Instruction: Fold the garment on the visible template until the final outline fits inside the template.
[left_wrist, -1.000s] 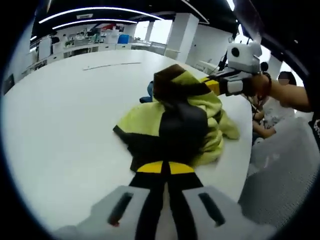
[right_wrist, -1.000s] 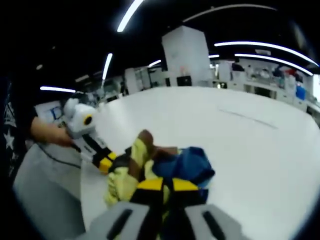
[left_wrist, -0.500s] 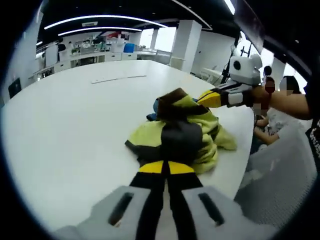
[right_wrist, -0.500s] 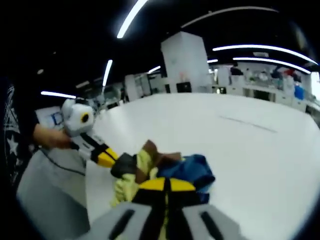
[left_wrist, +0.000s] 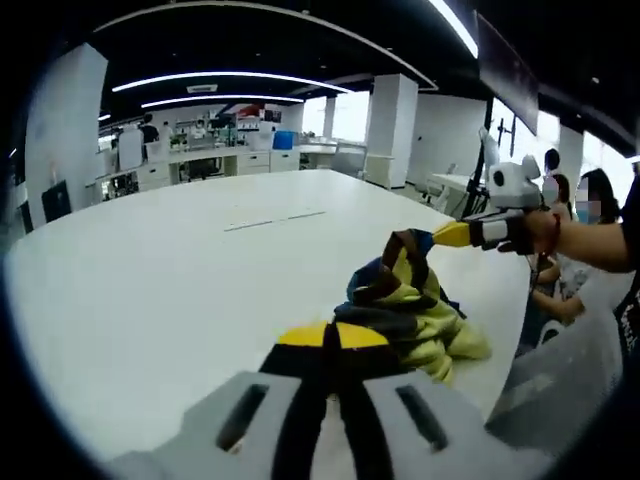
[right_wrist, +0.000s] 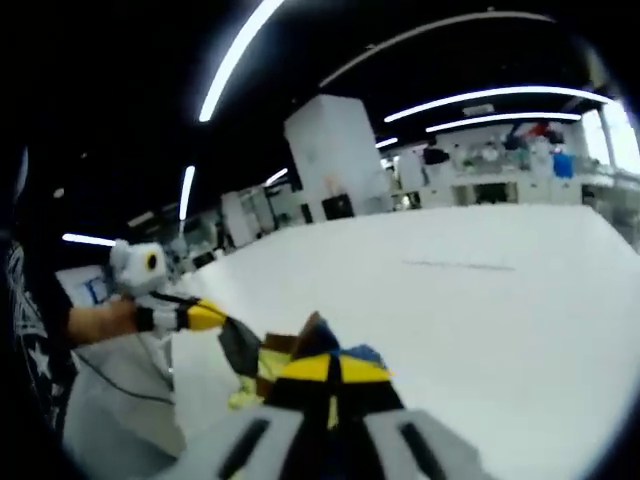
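Both grippers have a bit of the jacket (left_wrist: 410, 305) pinched tight. The jacket is yellow-green, dark gray, brown and blue. It sits in a bunched heap near the edge of the white counter (left_wrist: 150, 290), close to the person.

In the left gripper view, the left gripper (left_wrist: 330, 345) has its fingers squeezed together on the near side of the heap. The right gripper (left_wrist: 455, 234) comes in from the right, and its yellow tip holds the top of the heap up in a little peak.

In the right gripper view, the right gripper (right_wrist: 330, 368) is clamped on the cloth just in front of it. The left gripper (right_wrist: 215, 318) reaches in from the left and holds a dark gray flap.

A thin line (left_wrist: 275, 219) is marked far back on the counter. I cannot tell if it is part of the template.

What could go wrong? The jacket is still a lump, not flat. If the grippers pull apart too hard, the cloth may slip out of the fingers. The heap is also near the counter edge, so a tug that way could drag it off. Folding it while bunched would make it too bulky to fit.
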